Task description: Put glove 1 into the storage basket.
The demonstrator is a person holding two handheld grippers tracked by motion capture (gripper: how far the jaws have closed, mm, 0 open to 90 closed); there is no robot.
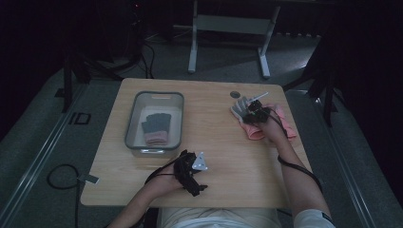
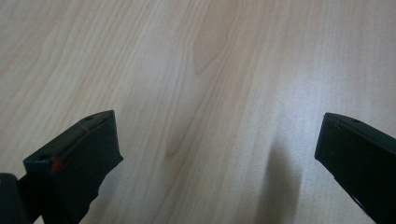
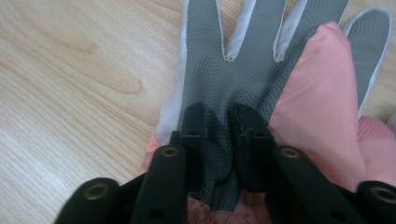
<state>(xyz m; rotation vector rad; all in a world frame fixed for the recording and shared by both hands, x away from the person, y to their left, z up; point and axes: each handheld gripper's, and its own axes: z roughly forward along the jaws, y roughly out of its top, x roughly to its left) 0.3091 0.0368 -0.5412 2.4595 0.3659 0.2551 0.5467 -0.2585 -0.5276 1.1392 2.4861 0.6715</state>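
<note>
Pale wood worktop (image 1: 223, 147) carries everything. Nearest, the left claw (image 2: 219, 154) hangs over bare wood, jaws wide apart, holding nothing. Farther off to the right, the right claw (image 3: 218, 135) is pinched together on the grey palm fabric of a pink-and-grey glove (image 3: 243, 70). It looks light, soft and floppy, so mid-palm seems a sound hold. Its fingers and long axis point away from the person. A grey bin (image 1: 138, 102) at the far left holds another glove (image 1: 156, 129).

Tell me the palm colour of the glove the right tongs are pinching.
Grey, with a dotted grip texture, on the glove; white edging, pink cuff. Clearest in the right gripper view.
</note>
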